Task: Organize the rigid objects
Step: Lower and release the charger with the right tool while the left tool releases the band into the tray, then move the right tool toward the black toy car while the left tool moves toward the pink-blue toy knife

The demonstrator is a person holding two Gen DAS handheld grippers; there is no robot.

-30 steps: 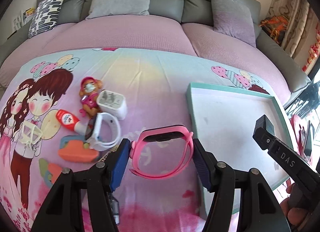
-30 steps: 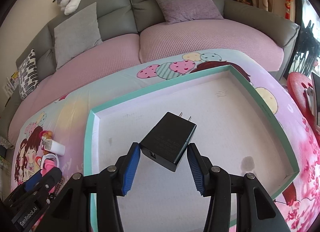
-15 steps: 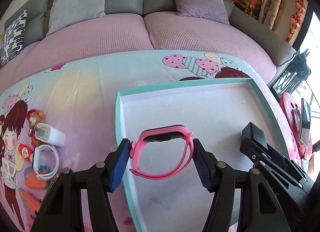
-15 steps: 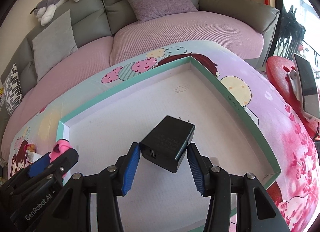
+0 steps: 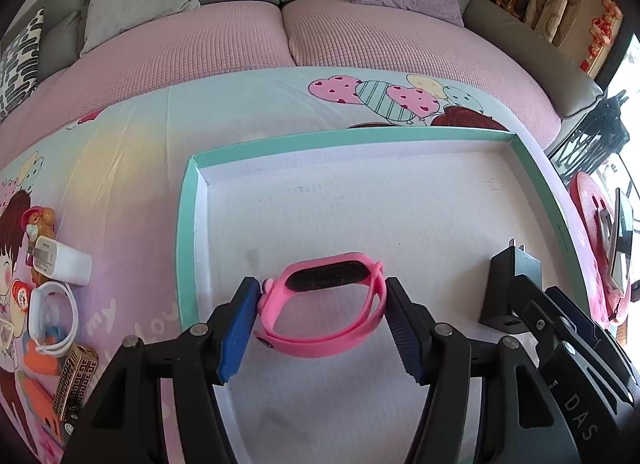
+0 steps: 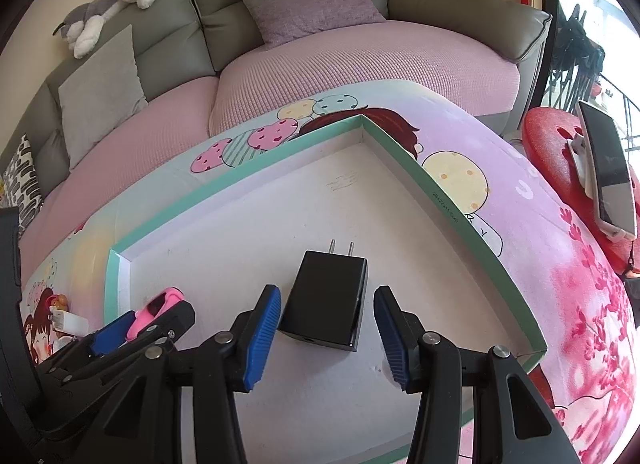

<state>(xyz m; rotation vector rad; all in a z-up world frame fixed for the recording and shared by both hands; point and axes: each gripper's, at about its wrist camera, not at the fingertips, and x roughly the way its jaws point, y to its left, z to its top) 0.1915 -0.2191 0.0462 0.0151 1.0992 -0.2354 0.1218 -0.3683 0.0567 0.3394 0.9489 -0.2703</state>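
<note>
Both grippers hang over the teal-rimmed tray [image 5: 188,248]. Left gripper [image 5: 322,314] is pinching the pink watch band [image 5: 320,308] w/ both pads, near the tray's left wall. Right gripper [image 6: 326,334] is spread, pads clear of the black charger [image 6: 326,300], which lies flat on the tray floor btwn them. Leftover stuff sits off the tray's left edge on the cartoon sheet [image 5: 132,168]: white charger [image 5: 60,262], white watch [image 5: 52,314], toy pup [image 5: 38,218]. Nothing's blocking either gripper.
</note>
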